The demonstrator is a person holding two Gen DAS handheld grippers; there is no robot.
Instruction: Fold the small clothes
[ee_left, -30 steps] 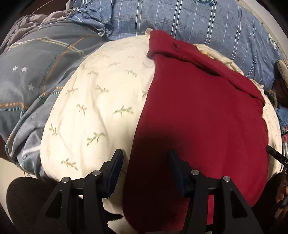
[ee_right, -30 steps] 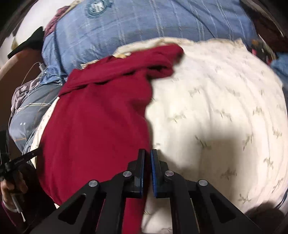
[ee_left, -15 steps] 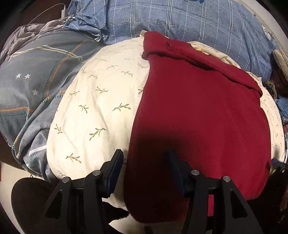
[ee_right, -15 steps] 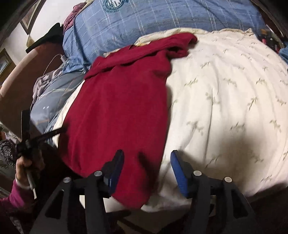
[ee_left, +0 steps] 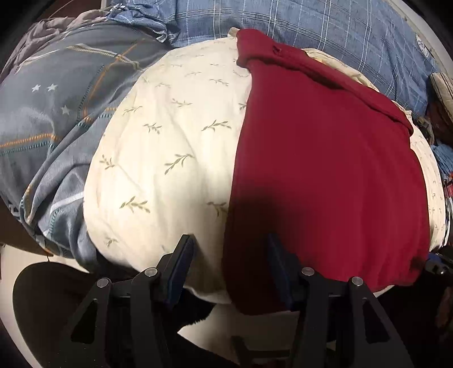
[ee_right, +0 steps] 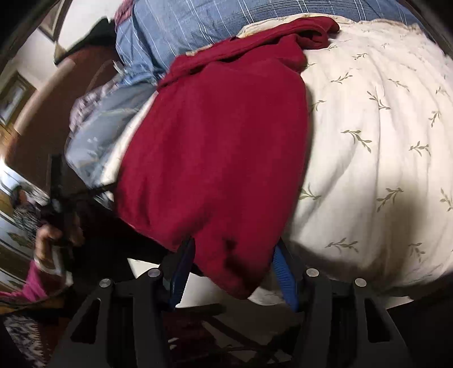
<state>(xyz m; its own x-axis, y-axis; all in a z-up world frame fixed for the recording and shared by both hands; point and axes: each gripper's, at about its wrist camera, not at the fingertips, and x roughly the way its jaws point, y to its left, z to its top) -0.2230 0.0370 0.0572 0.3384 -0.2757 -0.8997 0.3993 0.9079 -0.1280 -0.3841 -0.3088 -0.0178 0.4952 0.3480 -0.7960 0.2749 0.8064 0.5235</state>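
A dark red garment [ee_left: 325, 158] lies flat on a cream pillow with a leaf print [ee_left: 170, 141], a folded band along its far edge. My left gripper [ee_left: 230, 263] stands open at the garment's near left corner; the cloth's edge runs between its fingers and the pads do not press it. In the right wrist view the same garment [ee_right: 220, 141] hangs over the pillow's near edge. My right gripper [ee_right: 233, 266] is open around that hanging near right corner, with no pad squeezing the cloth. At the far left of that view a hand [ee_right: 48, 240] holds the blurred left gripper.
Blue checked bedding [ee_left: 311, 25] lies behind the pillow, and a grey quilt with stars [ee_left: 56, 107] spreads to the left. A dark wooden bed end [ee_right: 42, 93] curves at the left of the right wrist view. Pale floor [ee_left: 17, 257] shows below the bed edge.
My right gripper, shut a second ago, has opened and drawn back to the garment's near corner. The left gripper stayed open and slid slightly toward the near edge.
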